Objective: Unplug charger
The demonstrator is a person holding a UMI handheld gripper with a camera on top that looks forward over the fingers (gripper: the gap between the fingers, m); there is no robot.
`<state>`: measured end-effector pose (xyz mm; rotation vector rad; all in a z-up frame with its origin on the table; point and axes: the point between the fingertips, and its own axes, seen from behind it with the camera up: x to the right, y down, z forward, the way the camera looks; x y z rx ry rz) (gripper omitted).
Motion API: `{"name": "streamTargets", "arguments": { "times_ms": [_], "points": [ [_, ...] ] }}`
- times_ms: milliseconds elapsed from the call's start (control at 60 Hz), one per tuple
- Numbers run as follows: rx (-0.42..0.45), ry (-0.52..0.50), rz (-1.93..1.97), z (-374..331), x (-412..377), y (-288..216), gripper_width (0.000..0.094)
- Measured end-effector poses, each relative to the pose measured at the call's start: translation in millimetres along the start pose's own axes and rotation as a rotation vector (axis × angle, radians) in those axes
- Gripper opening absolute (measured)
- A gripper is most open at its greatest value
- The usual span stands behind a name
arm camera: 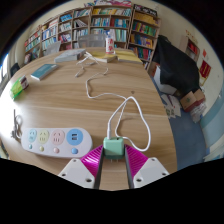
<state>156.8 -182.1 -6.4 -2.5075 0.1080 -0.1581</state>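
Note:
A small green charger (pixel 113 146) sits between my fingertips, and both magenta pads (pixel 93 160) press on its sides. My gripper (pixel 113 152) is shut on it. The charger is clear of the white power strip (pixel 55 140), which lies on the wooden table (pixel 70 100) just left of my fingers. Its white cable (pixel 127 103) loops up from the charger and runs off across the table toward the far side.
A book (pixel 45 71) and a green object (pixel 18 88) lie at the far left of the table. A pink bottle (pixel 109 43) stands at the far edge. Bookshelves (pixel 100 20) line the back wall. A dark chair (pixel 175 65) stands right of the table.

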Motion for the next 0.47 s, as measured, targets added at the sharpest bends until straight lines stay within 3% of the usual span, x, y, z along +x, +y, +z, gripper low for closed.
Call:
{"name": "streamTargets", "arguments": {
  "times_ms": [33, 117, 167, 467],
  "points": [
    [0.003, 0.006, 0.005, -0.7, -0.1, -0.9, 0.0454],
    [0.029, 0.014, 0.023, -14.3, -1.1, -7.2, 0.0766],
    [0.049, 0.016, 0.042, -28.4, -5.4, -12.7, 0.0859],
    [0.137, 0.106, 0.129, -157.4, -23.9, -3.3, 0.0848]
  ]
}}
